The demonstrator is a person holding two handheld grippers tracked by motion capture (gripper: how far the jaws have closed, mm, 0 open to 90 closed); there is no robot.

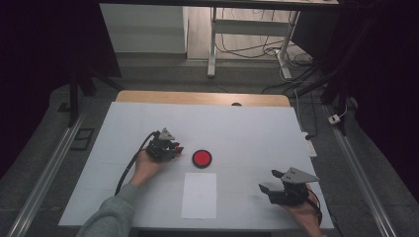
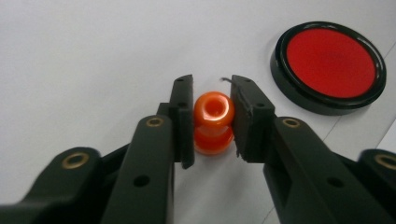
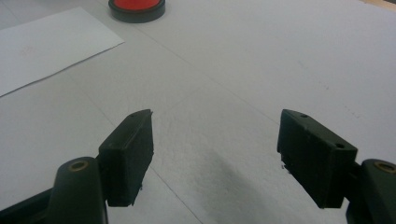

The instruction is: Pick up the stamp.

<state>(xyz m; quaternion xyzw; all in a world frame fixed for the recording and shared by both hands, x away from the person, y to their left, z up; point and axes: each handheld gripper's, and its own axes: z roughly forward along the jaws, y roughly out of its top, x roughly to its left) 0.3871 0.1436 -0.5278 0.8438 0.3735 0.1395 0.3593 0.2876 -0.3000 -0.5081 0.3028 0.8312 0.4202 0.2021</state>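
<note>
A small orange knob-shaped piece (image 2: pixel 214 122) with a hole in its top stands on the white table cover. My left gripper (image 2: pixel 212 86) is shut on it, both black pads pressed to its sides. In the high view that gripper (image 1: pixel 174 149) lies left of centre, just left of a red disc in a black rim (image 1: pixel 202 158). The disc (image 2: pixel 330 65) sits up and to the right of the jaws in the left gripper view. At the table's near right my right gripper (image 1: pixel 267 180) stands open, its jaws (image 3: pixel 215 116) wide apart over bare table.
A white sheet of paper (image 1: pixel 199 195) lies flat in front of the red disc, and its corner (image 3: pixel 42 42) reaches into the right gripper view near the disc (image 3: pixel 136 7). The wooden table edge (image 1: pixel 202 97) borders the far side. Cables and desk legs stand on the floor beyond.
</note>
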